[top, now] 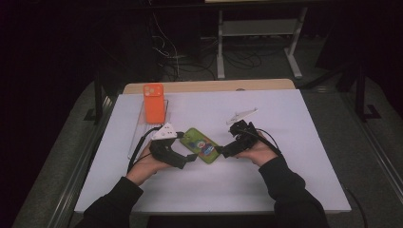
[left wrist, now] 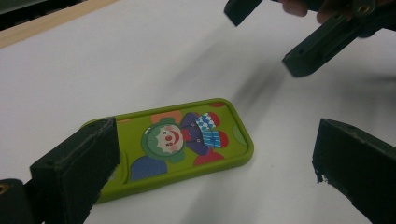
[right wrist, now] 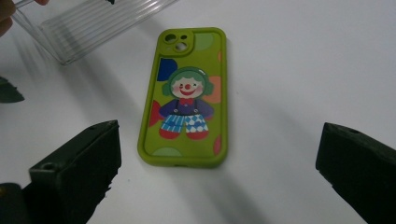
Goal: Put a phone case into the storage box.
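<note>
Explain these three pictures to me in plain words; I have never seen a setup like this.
A person sits at a white table and holds a hand tool with two black jaws in each hand: the left gripper and the right gripper. The high view looks down from above. The other two views come from small cameras that ride on the grippers and look out between their jaws. Between the grippers lies a green phone case with a clown picture, flat on the table. Both grippers are open, with the case ahead of their jaws, and hold nothing. Farther back an orange phone rests on a clear ribbed tray.
</note>
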A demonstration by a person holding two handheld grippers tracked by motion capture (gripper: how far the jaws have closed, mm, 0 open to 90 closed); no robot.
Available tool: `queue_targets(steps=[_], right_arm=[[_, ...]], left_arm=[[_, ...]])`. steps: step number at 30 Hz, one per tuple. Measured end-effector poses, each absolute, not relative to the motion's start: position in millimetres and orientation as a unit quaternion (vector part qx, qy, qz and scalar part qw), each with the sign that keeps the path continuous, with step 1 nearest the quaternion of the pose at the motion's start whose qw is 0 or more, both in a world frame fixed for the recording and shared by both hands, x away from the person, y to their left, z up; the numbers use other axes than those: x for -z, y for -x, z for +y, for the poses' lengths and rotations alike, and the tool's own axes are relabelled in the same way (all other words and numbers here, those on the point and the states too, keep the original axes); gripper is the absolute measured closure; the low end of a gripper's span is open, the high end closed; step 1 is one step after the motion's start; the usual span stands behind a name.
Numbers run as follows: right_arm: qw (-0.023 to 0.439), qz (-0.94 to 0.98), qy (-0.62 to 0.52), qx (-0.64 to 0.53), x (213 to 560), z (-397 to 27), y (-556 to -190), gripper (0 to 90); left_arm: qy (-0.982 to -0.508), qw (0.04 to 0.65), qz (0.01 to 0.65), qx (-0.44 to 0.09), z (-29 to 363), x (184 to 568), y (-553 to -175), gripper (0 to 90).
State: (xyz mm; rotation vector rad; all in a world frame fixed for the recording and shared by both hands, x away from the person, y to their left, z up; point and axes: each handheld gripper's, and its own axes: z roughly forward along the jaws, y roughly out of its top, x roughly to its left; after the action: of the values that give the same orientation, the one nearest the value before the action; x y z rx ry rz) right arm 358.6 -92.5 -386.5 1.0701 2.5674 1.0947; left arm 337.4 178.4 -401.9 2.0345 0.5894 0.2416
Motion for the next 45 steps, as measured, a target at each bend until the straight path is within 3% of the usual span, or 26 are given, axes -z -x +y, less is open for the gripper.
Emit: queue_targets(steps=[21,33,45], right_arm=[[0.069,0.884,-0.344,-0.31,422.0,-27.6,-380.7,0.0],[0.079,0.896,-0.341,-0.274,441.9,-14.4,-386.0,7.3],[0.086,0.895,-0.346,-0.267,440.8,-13.7,-384.0,14.8]], left_arm=[[-0.835,0.483,0.245,-0.097,178.5,401.7,-337.2,0.5],[-0.835,0.483,0.245,-0.095,178.9,401.5,-337.3,0.5],[-0.835,0.484,0.245,-0.096,178.9,401.5,-337.0,0.5]])
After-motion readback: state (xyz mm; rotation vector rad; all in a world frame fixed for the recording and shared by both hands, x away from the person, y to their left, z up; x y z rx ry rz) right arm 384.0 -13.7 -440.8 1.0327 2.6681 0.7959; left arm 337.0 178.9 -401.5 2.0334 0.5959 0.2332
